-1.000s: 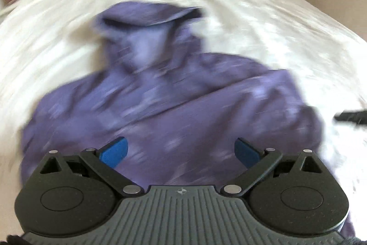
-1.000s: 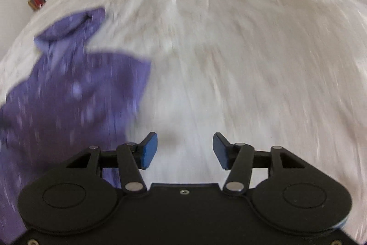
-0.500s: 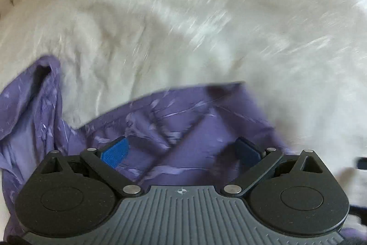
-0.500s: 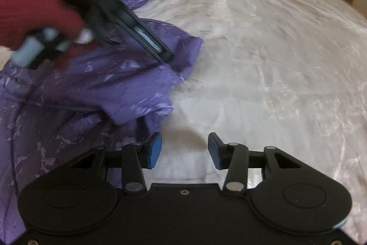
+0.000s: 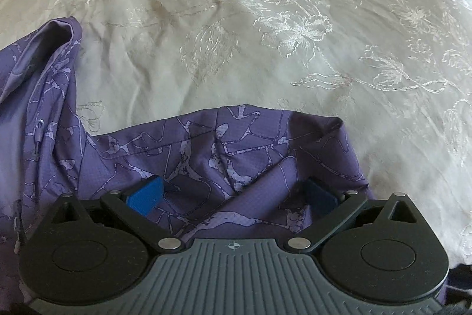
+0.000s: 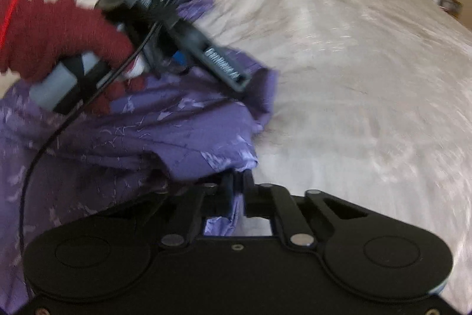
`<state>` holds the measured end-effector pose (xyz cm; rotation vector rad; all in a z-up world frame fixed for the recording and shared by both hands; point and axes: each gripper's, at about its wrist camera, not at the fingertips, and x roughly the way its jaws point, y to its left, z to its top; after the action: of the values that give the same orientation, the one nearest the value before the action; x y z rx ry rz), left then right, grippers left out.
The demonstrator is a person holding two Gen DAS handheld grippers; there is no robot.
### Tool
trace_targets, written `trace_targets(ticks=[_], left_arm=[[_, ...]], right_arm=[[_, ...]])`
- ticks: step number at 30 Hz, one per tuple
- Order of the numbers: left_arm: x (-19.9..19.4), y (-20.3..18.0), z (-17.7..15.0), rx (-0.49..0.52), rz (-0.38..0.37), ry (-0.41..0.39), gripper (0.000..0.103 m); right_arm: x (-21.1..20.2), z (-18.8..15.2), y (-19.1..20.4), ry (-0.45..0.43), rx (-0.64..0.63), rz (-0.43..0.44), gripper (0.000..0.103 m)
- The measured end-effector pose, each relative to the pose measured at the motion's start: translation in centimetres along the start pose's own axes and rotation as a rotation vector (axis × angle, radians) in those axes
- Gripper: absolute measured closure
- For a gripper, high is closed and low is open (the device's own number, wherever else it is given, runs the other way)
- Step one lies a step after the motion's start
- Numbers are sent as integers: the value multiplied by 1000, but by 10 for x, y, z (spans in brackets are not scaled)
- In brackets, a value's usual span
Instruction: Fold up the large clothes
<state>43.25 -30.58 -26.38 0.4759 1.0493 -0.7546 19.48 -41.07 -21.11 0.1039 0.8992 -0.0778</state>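
Right gripper [image 6: 237, 182] jaws pinched on jacket [image 5: 236, 155] edge; left gripper [image 5: 233, 194] jaws wide, nothing gripped (fabric between) — should clamp before lifting off bed [image 5: 265, 19].

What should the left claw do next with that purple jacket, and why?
Probably close the left gripper on the purple jacket. Its jaws stand open over the fabric, while the right gripper is already shut on the jacket's edge, so both could lift together.
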Motion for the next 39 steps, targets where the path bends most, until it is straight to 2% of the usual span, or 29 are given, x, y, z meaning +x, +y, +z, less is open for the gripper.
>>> trace_targets(ticks=[2,5,7,8,10,12,13,17,18,19,22,25,26,27,29,32,35,36,39], left_arm=[[-5,7,-3,-6,-5,-9,0],[-2,7,-2,-9,-4,-19,0],[-2,6,-2,-11,-1,-26,0],[-5,6,-5,-11,0,-30,0],[-6,6,-7,-12,0,-36,0],[-8,6,-8,-10,1,-34,0],[-7,5,-8,-8,4,-31,0],[-7,3,-5,1,8,-17,0],[-7,3,-5,1,6,-16,0],[-7,3,-5,0,5,-15,0],[-7,5,-5,-13,-9,-25,0],[-8,10,-6,-65,-21,-47,0],[-7,10,-6,-70,-17,-48,0],[-6,9,-5,-67,-11,-48,0],[-6,7,-4,-53,-5,-48,0],[-18,9,-3,-45,-18,-58,2],[-51,12,-12,-52,-25,-135,3],[-65,13,-18,-57,-21,-165,3],[-99,16,-40,-66,-4,-226,2]], right_arm=[[-13,-14,0,-3,7,-11,100],[-18,-41,-2,75,30,-20,100],[-29,-49,-5,53,43,-27,99],[-35,-47,-8,18,62,-9,96],[-40,-37,-11,-40,59,7,73],[-31,-21,-8,-55,-18,-15,56],[-23,-14,-7,-51,-59,-23,55],[-2,2,-1,-59,-239,-6,55],[-1,3,0,-71,-281,5,60],[-2,4,2,-81,-329,20,90],[-19,-8,12,-134,-433,25,91],[-25,-29,26,-117,-492,15,92],[-25,-34,29,-101,-491,15,92],[-25,-37,31,-91,-487,6,99],[-17,-41,34,-15,-475,-32,99],[-29,-39,20,11,-327,-65,98],[-55,-24,3,-59,-156,-78,94],[-62,-18,-1,-90,-117,-81,90],[-77,7,-1,-175,-24,-44,88]])
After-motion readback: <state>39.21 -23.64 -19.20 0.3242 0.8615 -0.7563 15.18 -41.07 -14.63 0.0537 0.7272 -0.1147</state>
